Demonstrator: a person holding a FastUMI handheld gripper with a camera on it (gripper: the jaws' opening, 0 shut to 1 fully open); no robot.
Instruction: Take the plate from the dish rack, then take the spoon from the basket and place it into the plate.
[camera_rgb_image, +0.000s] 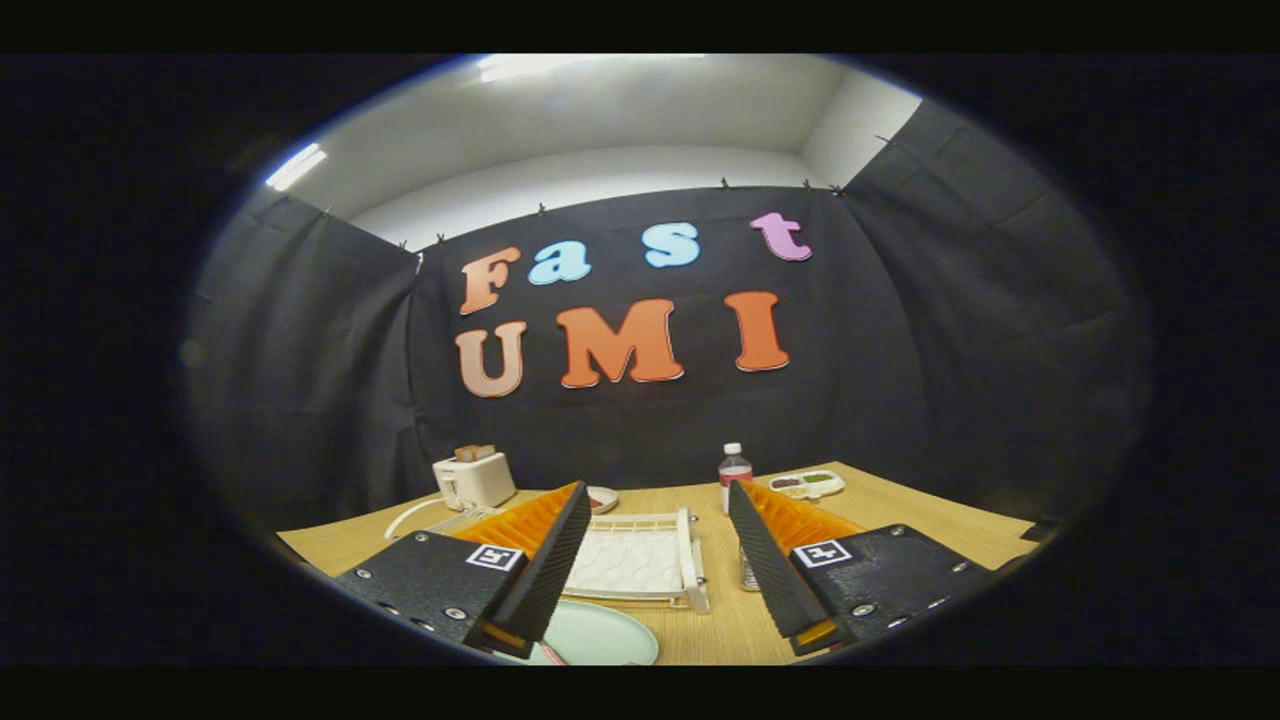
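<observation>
Gripper (655, 510) fingers spread wide, holding nothing. Dish rack (640, 560) lay btwn them; pale green plate (595, 635) sat on table just nearer than rack. Spoon, basket unclear. Risk: fingers clip rack rim during reach, shoving it.

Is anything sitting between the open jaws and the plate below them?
Nothing visible. The gripper is open and holds nothing; the pale green plate lies on the table just below the jaws, in front of the white dish rack.

Dish rack (632, 560) on table (900, 520), plate (600, 635) before it, bottle (735, 470) behind.
</observation>
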